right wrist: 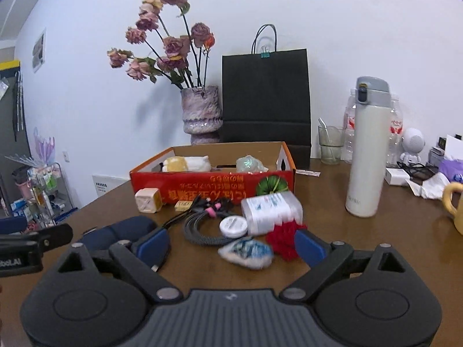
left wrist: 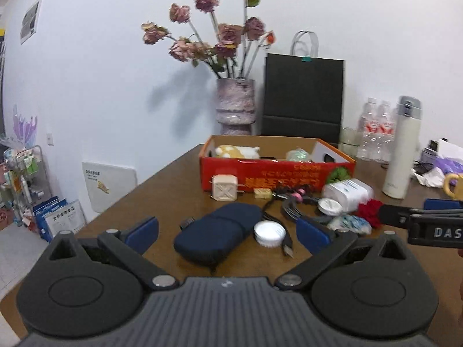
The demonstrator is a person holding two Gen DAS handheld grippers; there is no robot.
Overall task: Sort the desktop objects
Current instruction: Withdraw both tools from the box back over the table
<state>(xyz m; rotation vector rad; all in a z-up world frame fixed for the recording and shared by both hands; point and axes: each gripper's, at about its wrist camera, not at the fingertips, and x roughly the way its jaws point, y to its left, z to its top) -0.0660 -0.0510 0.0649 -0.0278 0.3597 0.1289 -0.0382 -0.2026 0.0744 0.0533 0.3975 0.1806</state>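
Both grippers stand over the near edge of the table (right wrist: pixel 332 190), aimed slightly down at the clutter in front of the red box (right wrist: pixel 214 183), which serves as the reference point here. The left gripper (left wrist: pixel 227 231) has its jaws spread wide with nothing pressed between the pads; the navy pouch (left wrist: pixel 214 232) and one white lid (left wrist: pixel 269 231) lie framed between its fingers, untouched. The right gripper (right wrist: pixel 231 244) is likewise wide apart and empty; a crumpled blue-white wrapper (right wrist: pixel 246 253) sits between its fingers and a red pom-pom (right wrist: pixel 285 240) lies just inside its right finger. Judged from this, each gripper is lined up for a first pick, with no item yet lifted.

Loose items in front of the box, counted:
- one pouch, nearest, left of the box's front
- one wrapper
- one pom-pom
- one lid
- one coiled cable bundle (right wrist: pixel 202 225)
- one clear plastic container (right wrist: pixel 272 211) lying on its side, just before the box's right corner
- one beige cube (right wrist: pixel 149 201) at the box's left front corner
- one small yellow block (right wrist: pixel 184 205), close against the box front

Inside the box: one yellow-and-white soft item (right wrist: pixel 185 164) and one pale green bundle (right wrist: pixel 249 164), suggesting the box is the collecting bin.

Right of the box stands one white flask (right wrist: pixel 366 150), upright. Behind the box stand one vase (right wrist: pixel 201 112) and one black bag (right wrist: pixel 266 98).
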